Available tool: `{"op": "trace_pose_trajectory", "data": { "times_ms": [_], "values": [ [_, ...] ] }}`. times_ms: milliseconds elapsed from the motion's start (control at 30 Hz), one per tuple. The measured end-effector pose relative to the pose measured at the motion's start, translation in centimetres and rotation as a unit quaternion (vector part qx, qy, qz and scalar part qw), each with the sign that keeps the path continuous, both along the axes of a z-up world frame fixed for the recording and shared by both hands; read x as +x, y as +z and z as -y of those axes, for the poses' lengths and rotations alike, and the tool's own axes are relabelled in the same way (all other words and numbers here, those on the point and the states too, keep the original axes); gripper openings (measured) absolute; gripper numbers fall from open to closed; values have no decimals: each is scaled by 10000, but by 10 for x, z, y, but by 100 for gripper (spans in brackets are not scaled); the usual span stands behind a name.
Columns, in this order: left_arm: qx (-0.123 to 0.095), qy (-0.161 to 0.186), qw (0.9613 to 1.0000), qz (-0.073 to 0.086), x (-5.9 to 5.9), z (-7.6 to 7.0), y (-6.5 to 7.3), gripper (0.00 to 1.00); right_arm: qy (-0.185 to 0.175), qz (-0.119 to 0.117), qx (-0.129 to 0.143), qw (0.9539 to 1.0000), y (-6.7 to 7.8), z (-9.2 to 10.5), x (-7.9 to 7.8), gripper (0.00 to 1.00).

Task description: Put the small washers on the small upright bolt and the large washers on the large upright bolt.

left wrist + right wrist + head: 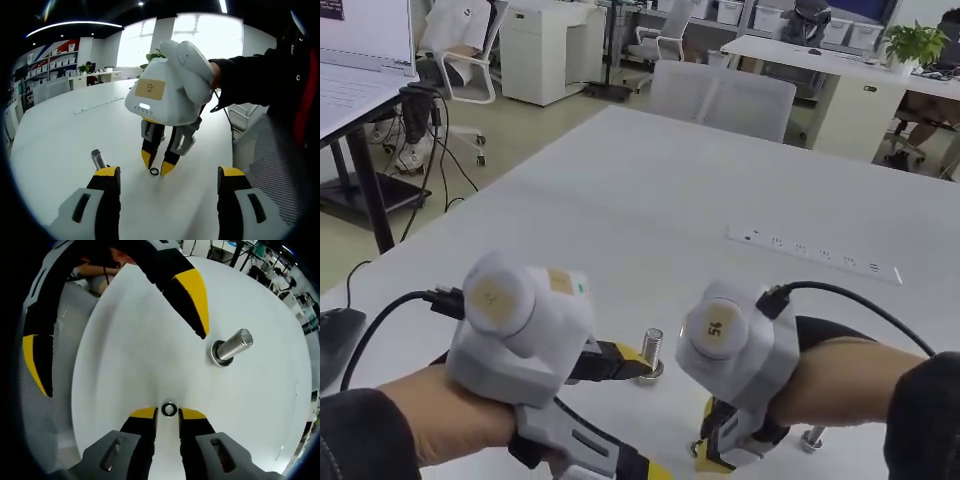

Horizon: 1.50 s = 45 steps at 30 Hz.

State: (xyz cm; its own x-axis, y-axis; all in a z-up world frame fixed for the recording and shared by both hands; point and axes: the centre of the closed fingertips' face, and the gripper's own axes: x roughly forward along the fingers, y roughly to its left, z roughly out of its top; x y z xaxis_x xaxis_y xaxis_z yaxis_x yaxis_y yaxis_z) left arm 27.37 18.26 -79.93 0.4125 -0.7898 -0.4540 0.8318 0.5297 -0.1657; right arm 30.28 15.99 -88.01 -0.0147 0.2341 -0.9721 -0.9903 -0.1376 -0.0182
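left gripper [169,176]: jaws spread wide, we see nothing between them
large bolt [97,159]: upright, just beside one left-gripper jaw tip
washer [169,409]: flat on table [125,365], between right-gripper jaw tips
right gripper [168,413]: jaws narrowed around washer, we see slim gaps, not pinching
small bolt [812,437]: just right of those jaws

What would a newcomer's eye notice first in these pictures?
The right hand-held gripper points down at the white table, its jaws straddling a small dark washer. Close by, a large silver bolt stands upright on the table.
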Motion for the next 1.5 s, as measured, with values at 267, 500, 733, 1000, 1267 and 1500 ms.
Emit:
{"op": "trace_pose_trajectory", "data": {
  "times_ms": [267, 500, 733, 1000, 1267, 1500],
  "values": [
    [-18, 3, 10000, 11, 0, 0, 1, 79, 1, 8, 72, 10000, 0, 1, 1, 15],
    [-13, -2, 10000, 4, 0, 0, 1, 79, 14, 17, 42, 10000, 0, 1, 1, 13],
    [-22, 3, 10000, -2, 0, 0, 0, 79, 0, 12, 27, 10000, -1, 2, 2, 13],
    [-5, -27, 10000, -14, 0, 1, -1, 79, -28, 35, 3, 10000, 2, 6, 1, 13],
    [0, -54, 10000, -25, -1, 2, -1, 79, -150, 29, 33, 9999, 11, 18, -2, 13],
    [10, -108, 9999, -20, -2, 4, -1, 79, -319, 29, 87, 9994, 19, 33, -7, 13]
  ]
}}
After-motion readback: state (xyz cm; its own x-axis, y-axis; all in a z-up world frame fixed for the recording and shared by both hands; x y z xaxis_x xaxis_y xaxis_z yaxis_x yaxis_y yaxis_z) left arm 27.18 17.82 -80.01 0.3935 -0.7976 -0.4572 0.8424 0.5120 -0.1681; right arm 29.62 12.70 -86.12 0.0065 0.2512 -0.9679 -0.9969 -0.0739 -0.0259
